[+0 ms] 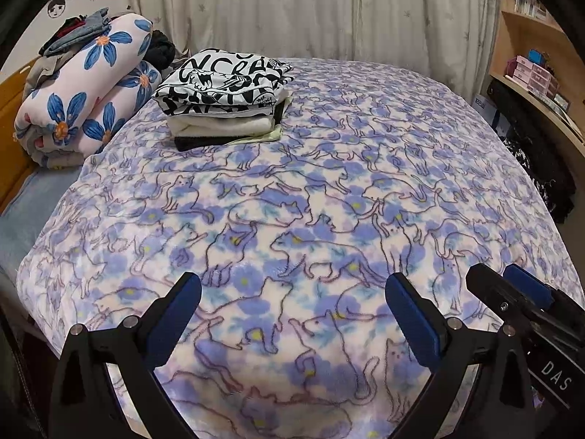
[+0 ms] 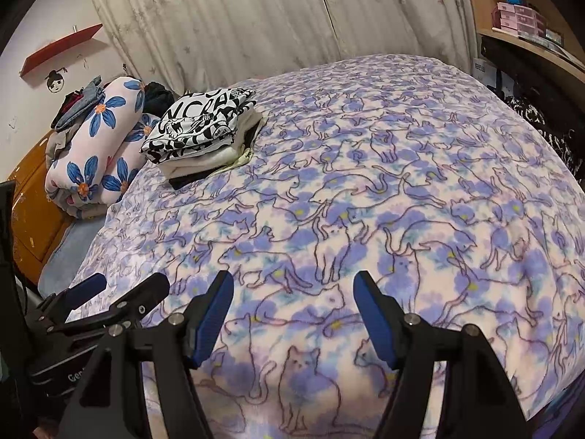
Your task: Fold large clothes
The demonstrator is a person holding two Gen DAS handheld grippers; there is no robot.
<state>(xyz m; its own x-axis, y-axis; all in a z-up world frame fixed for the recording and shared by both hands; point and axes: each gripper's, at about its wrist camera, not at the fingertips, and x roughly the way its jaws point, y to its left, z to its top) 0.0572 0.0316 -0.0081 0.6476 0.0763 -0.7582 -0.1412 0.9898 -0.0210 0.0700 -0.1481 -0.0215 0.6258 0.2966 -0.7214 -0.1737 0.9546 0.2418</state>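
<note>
A stack of folded clothes point(image 1: 223, 109) sits at the far left of the bed, topped by a black-and-white lettered garment point(image 1: 223, 80); it also shows in the right wrist view point(image 2: 204, 131). My left gripper point(image 1: 292, 292) is open and empty, hovering above the near edge of the cat-print blanket point(image 1: 329, 190). My right gripper point(image 2: 292, 292) is open and empty above the same blanket point(image 2: 365, 190). The right gripper's tips show in the left wrist view point(image 1: 508, 278), and the left gripper's tips show in the right wrist view point(image 2: 124, 285).
A rolled floral quilt point(image 1: 84, 91) with loose dark clothes point(image 1: 73, 36) on top lies at the bed's left side. Curtains point(image 1: 292, 7) hang behind. Wooden shelves point(image 1: 533, 55) with boxes stand at right, dark items below them.
</note>
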